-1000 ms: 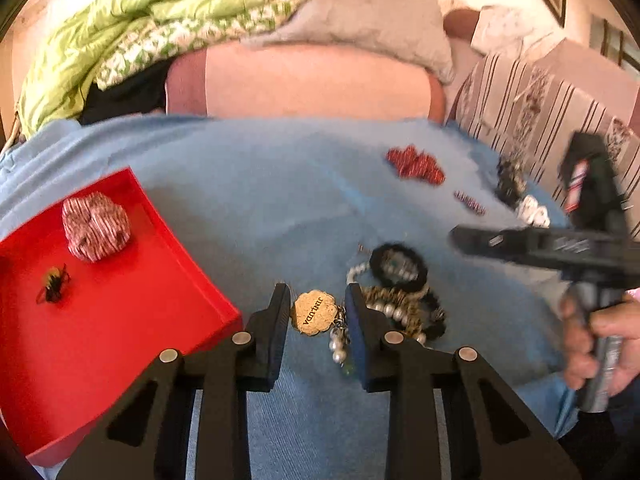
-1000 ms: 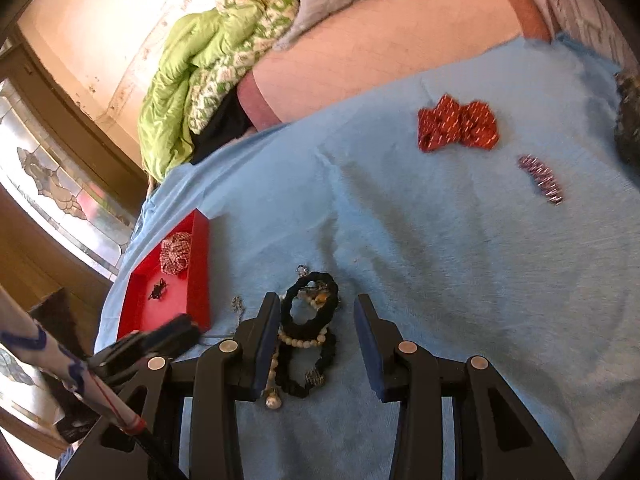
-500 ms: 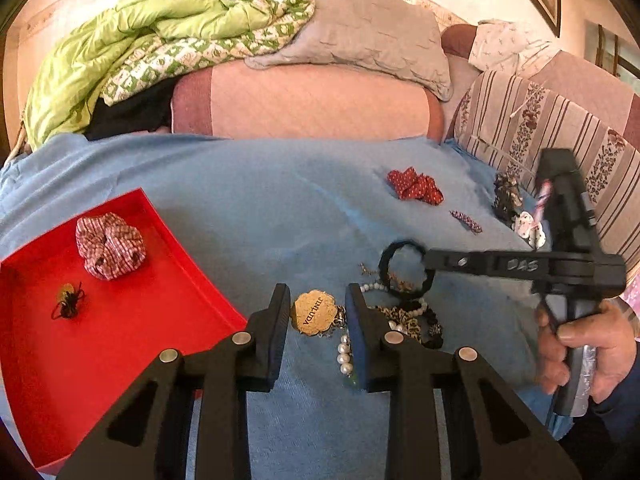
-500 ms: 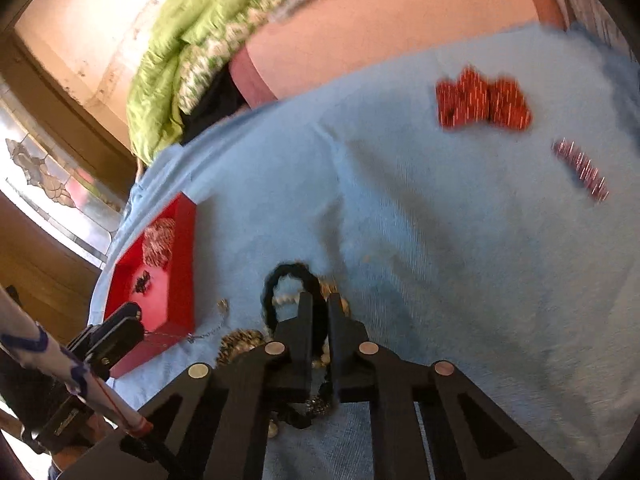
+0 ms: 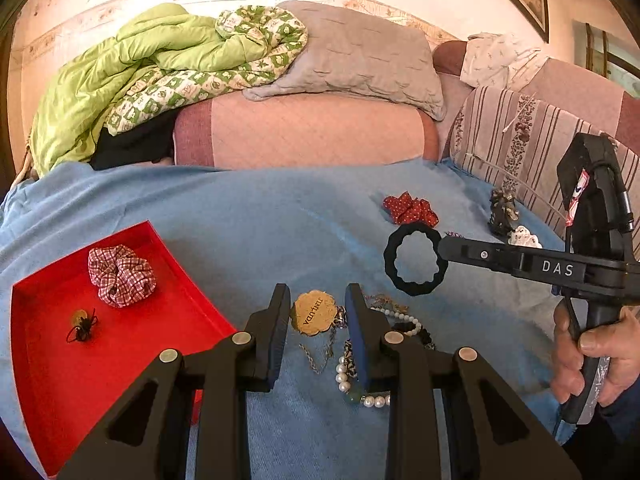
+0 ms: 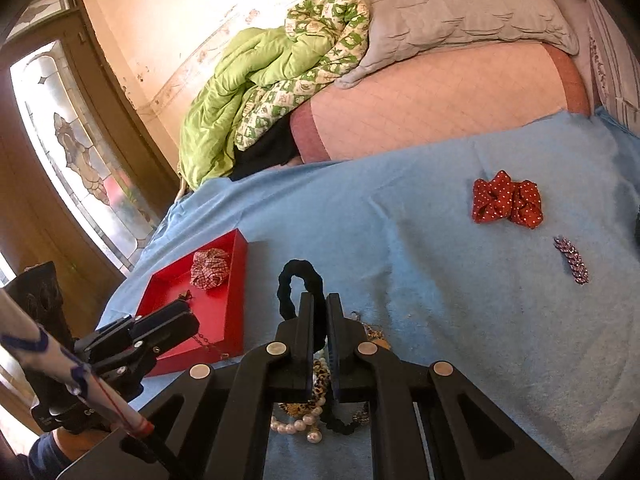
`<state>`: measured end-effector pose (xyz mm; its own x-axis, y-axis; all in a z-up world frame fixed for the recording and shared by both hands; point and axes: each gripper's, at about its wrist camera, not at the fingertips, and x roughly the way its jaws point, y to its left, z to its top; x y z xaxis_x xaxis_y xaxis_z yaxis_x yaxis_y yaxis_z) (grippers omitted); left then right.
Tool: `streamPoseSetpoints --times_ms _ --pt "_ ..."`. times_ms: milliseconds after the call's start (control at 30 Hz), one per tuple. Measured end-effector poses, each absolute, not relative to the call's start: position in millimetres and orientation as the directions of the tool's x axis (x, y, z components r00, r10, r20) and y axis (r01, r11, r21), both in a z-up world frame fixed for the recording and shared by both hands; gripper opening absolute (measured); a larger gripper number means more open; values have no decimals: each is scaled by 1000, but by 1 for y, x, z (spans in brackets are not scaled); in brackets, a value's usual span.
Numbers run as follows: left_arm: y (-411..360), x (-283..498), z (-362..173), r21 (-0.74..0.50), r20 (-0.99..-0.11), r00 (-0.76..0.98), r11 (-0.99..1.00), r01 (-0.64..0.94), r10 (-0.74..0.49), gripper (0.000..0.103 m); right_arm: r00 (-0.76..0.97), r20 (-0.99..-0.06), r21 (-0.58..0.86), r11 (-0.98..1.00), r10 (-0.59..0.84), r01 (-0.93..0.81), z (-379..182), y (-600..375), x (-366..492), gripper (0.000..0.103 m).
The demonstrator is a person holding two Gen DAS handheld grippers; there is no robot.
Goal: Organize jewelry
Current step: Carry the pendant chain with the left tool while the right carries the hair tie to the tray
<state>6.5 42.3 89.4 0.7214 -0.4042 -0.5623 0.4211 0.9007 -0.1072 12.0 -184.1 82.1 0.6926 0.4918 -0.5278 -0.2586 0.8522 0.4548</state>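
Over on the left, the red tray [image 5: 192,292] sits near the blanket's edge, its raised right wall running down toward the left gripper [image 5: 316,320]. Inside it lie a checked scrunchie [image 5: 120,276] toward the back and a small dark trinket [image 5: 82,326] nearer the front, well apart, with bare red floor all around them.

The left gripper hangs low over the blue blanket [image 5: 248,232] with its jaws parted and nothing between them; a gold tag [image 5: 310,312] shows in the gap, and just right of it a tangle of pearls and chains [image 5: 360,376] lies partly under the right-hand finger.

Further right, the right gripper [image 6: 319,320] has its jaws pinched together on a black hair band [image 5: 416,260], which hangs as an open loop clear of the blanket, above the tangle and beside it. In the right wrist view, the band sticks out past the fingertips, with the tray's wall just to its left.

Beyond it, a broad stretch of bare blanket runs back to the sofa cushion. A red polka-dot scrunchie [image 6: 508,202] and a small sparkly clip [image 6: 572,260] lie far right, near the blanket's edge by the striped cushion [image 5: 520,140].
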Motion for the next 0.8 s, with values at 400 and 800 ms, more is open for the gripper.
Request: streamPoseSetpoints --times_ms 400,800 --pt "61 5 113 -145 -504 758 906 398 -413 27 694 -522 454 850 496 -267 84 -179 15 7" --pt "109 -2 159 -177 -417 831 930 322 -367 27 691 -480 473 823 540 -314 99 -154 6 7"
